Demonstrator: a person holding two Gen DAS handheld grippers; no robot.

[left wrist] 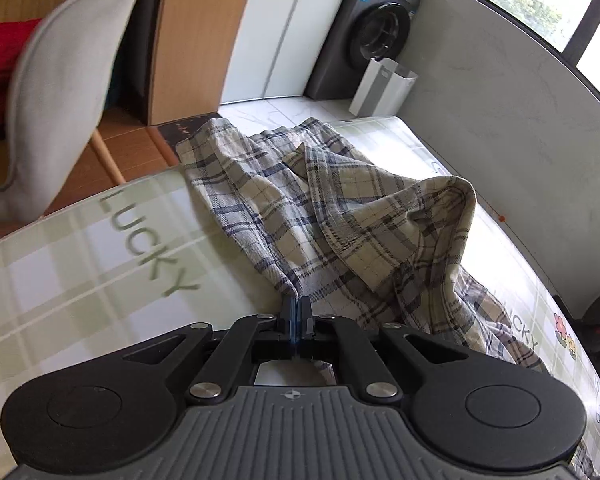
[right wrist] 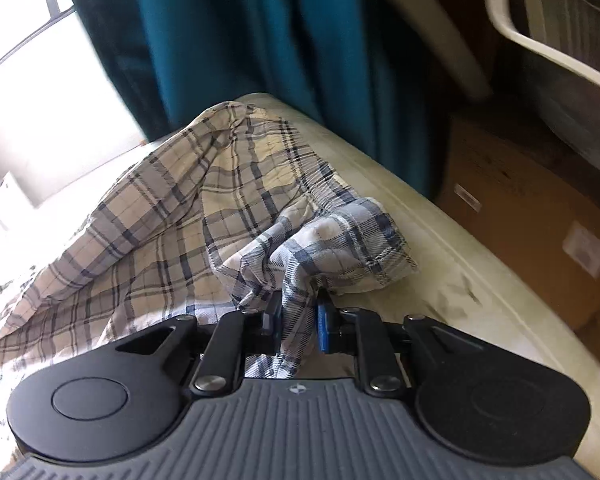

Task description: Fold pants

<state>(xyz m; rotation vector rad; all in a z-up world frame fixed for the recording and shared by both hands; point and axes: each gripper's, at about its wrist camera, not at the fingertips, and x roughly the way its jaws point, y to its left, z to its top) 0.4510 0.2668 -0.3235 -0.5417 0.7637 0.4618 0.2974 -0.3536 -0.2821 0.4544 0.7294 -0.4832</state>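
The plaid pants (left wrist: pixel 320 216), cream with blue and grey checks, lie rumpled across a table with a checked cloth printed "LUCKY" (left wrist: pixel 80 272). My left gripper (left wrist: pixel 298 304) is shut on an edge of the pants, which stretch away from it. A raised fold stands at the right. In the right wrist view the pants (right wrist: pixel 172 216) are bunched, and my right gripper (right wrist: pixel 298 312) is shut on a thick wad of their fabric near the table's edge (right wrist: pixel 440 248).
A grey chair (left wrist: pixel 56 92) stands left of the table. A washing machine (left wrist: pixel 372 28) and a white bag (left wrist: pixel 382 88) are beyond. A grey wall (left wrist: pixel 500 120) borders the right side. A teal curtain (right wrist: pixel 240 32) and cardboard boxes (right wrist: pixel 540 232) are near the right gripper.
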